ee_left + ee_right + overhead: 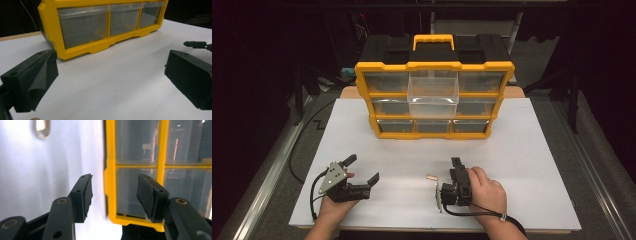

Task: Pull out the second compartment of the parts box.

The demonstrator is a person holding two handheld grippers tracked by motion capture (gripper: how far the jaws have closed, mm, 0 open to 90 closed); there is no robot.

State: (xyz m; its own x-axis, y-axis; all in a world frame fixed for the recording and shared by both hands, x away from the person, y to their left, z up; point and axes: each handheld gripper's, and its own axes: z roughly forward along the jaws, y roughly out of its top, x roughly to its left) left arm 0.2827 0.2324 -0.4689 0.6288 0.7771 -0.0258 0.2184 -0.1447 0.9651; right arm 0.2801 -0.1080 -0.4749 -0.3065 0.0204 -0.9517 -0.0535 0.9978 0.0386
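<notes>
A small tan metal piece (430,177) lies on the white tabletop (522,150), just left of my right gripper (456,163). That gripper is turned on its side, low over the table, and points toward the yellow organizer (434,66). In the right gripper view its jaws (113,182) stand open with nothing between them, and the small piece (42,129) sits at the top left. My left gripper (362,169) rests at the front left, wide open and empty (110,60), and it faces the organizer's bottom drawers (82,27).
The organizer has a black top, a yellow handle (433,41) and rows of clear drawers. Its top middle drawer (433,95) is pulled out toward me. The right gripper's fingertip (196,44) shows at the right of the left gripper view. Dark floor surrounds the table.
</notes>
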